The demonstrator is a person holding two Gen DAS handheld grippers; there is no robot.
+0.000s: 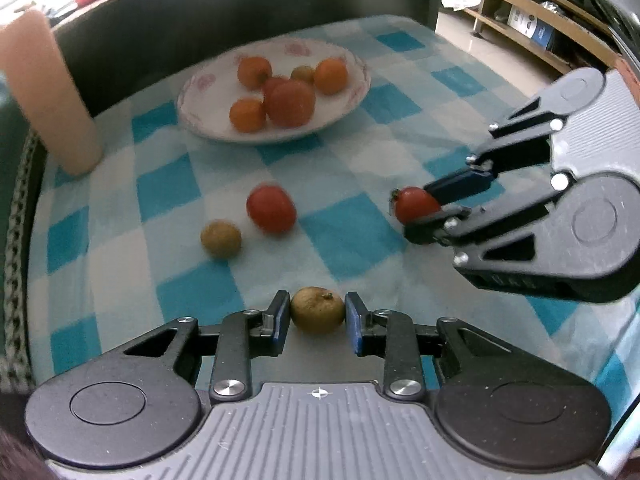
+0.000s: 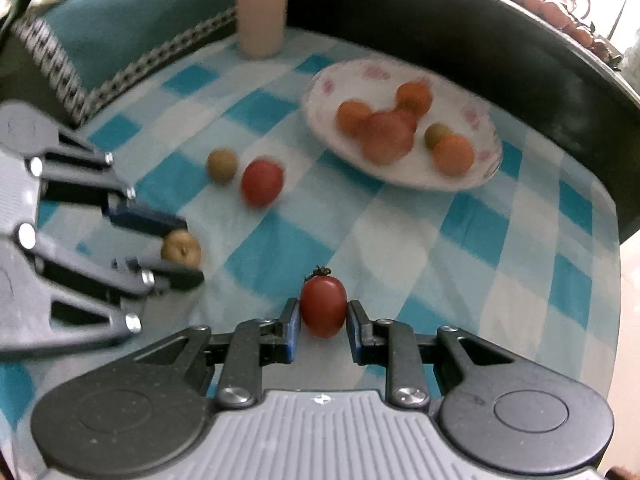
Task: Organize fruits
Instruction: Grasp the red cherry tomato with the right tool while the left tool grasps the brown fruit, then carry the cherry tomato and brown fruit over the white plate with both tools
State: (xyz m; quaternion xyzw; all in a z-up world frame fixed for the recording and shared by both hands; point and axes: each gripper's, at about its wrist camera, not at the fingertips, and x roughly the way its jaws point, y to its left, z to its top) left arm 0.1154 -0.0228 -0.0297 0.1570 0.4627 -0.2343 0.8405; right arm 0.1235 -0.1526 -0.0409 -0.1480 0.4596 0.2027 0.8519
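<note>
My left gripper (image 1: pixel 317 316) is shut on a brown longan (image 1: pixel 317 310), held just above the checked cloth; the right wrist view shows the same longan (image 2: pixel 181 249) between the left gripper's (image 2: pixel 182 249) fingers. A red cherry tomato (image 2: pixel 323 306) with a dark stem sits clamped in my right gripper (image 2: pixel 323 320), also seen from the left as the tomato (image 1: pixel 414 204) in the right gripper (image 1: pixel 430 208). On the cloth lie a loose red tomato (image 1: pixel 271 209) (image 2: pixel 262 182) and a second longan (image 1: pixel 221 239) (image 2: pixel 221 165). The white flowered plate (image 1: pixel 200 84) (image 2: pixel 486 120) holds several orange and red fruits.
A tall beige cylinder (image 1: pixel 48 96) (image 2: pixel 262 4) stands at the cloth's far corner. A dark raised rim (image 1: pixel 240 4) curves behind the plate. The blue-and-white checked cloth (image 1: pixel 360 160) covers the table; shelves (image 1: pixel 532 20) stand beyond its right edge.
</note>
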